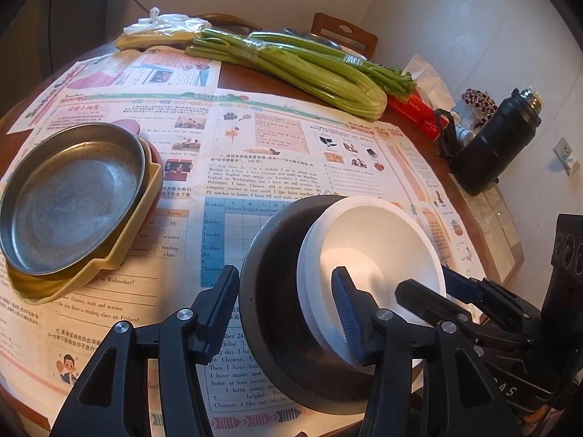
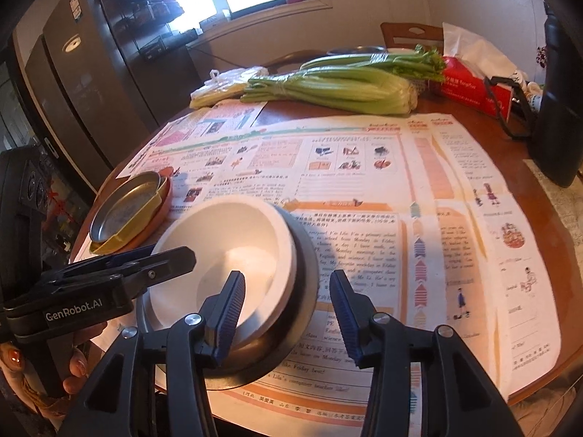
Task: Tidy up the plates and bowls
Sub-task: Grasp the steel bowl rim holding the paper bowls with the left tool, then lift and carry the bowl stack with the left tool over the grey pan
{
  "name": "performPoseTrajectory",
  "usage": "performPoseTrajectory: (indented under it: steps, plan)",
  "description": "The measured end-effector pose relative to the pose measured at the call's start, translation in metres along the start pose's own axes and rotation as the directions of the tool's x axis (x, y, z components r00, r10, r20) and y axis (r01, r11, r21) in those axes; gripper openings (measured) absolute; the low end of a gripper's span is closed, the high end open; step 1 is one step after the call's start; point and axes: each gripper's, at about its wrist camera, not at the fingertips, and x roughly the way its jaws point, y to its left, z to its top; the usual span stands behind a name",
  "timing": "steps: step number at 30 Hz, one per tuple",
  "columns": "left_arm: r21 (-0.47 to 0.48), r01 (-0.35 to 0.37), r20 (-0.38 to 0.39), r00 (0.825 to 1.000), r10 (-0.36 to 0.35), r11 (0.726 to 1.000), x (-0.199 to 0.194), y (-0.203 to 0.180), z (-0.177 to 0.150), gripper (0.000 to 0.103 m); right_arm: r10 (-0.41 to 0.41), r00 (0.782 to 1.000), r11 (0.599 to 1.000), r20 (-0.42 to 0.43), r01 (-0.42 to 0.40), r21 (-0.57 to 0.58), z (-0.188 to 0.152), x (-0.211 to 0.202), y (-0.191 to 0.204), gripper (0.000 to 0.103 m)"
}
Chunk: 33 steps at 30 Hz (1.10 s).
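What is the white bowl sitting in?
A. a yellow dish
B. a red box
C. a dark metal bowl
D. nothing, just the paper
C: the white bowl is nested inside a wider dark metal bowl, whose rim shows all around it.

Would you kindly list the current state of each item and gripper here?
White bowl: nested in dark metal bowl, upright.
Steel plate: stacked on yellow dish.
Black flask: capped, standing.
Left gripper: open, straddling both bowls' rims.
Right gripper: open, straddling the rims.
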Motion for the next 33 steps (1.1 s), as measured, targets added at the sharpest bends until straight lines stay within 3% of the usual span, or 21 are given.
performPoseTrajectory:
  steps: [14, 21, 33]
  plan:
    - [-0.003, 0.004, -0.044, 0.999, -0.005, 1.0, 0.016, 0.002, -0.003, 0.057, 0.053, 0.996, 0.998, -0.068, -0.055, -0.017, -0.008, 0.02, 0.008, 0.054]
    - [-0.018, 0.057, -0.061, 0.996, -0.058, 0.998, 0.018, 0.001, -0.005, 0.057, 0.072, 0.995, 0.997, -0.07, -0.074, -0.015, -0.011, 0.022, 0.011, 0.056]
    - [-0.014, 0.037, 0.013, 0.999, -0.037, 0.999, -0.007, 0.006, 0.002, 0.057, 0.083, 0.996, 0.995, -0.037, -0.085, -0.051, -0.001, 0.013, 0.027, 0.056]
